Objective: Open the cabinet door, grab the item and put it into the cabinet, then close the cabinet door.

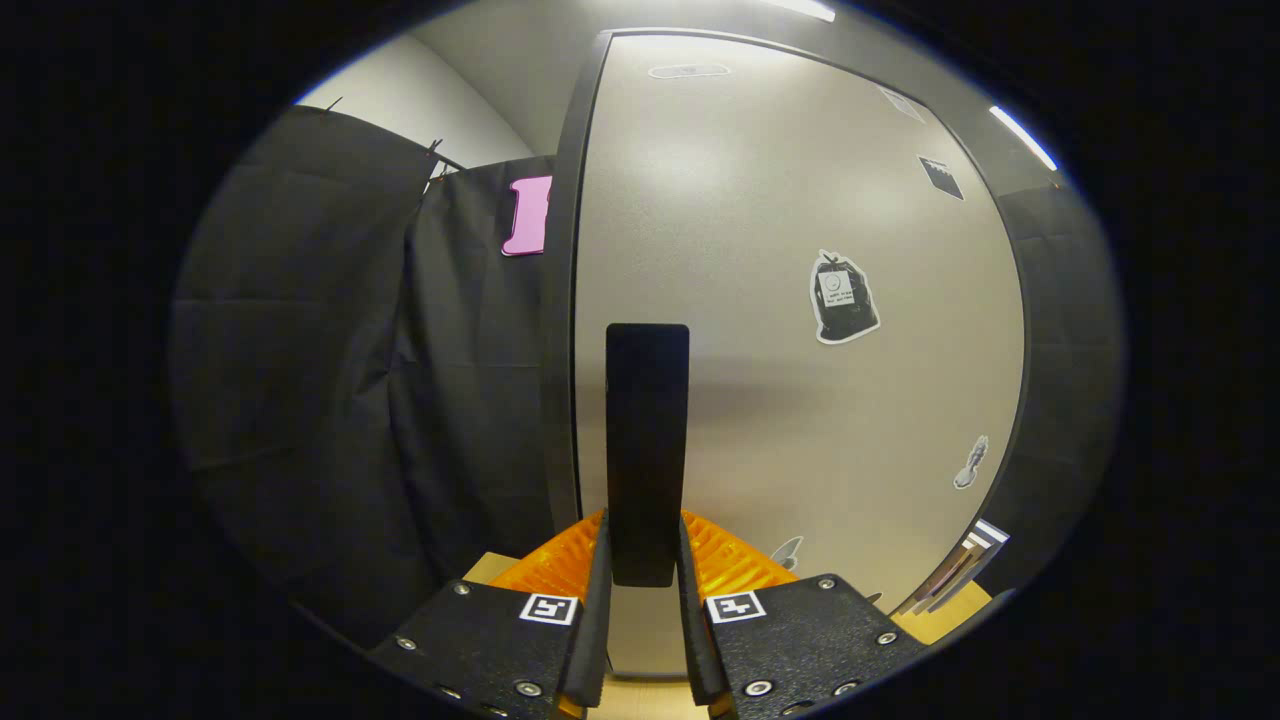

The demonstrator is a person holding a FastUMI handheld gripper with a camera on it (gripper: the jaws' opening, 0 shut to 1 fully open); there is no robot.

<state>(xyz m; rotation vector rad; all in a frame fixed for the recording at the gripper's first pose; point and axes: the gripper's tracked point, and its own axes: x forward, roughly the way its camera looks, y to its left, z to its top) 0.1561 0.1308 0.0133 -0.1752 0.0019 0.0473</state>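
Note:
The cabinet door (pixel 800 400) is a grey panel with a dark rim and stands right in front of me. A black upright handle (pixel 647 440) runs down its left part. My gripper (pixel 646 560) is shut on the lower end of this handle, and the fingers (pixel 597 600) press on it from both sides. A few stickers dot the door: a dark bag-shaped one (pixel 843 298) to the right of the handle and smaller ones lower down. I cannot tell whether the door is fully closed or slightly ajar.
Black booth cloth (pixel 330 380) hangs to the left of the door and again at its right. A light wooden surface (pixel 640 695) lies below the fingers. Some flat pale edges (pixel 960 570) show past the door's lower right corner.

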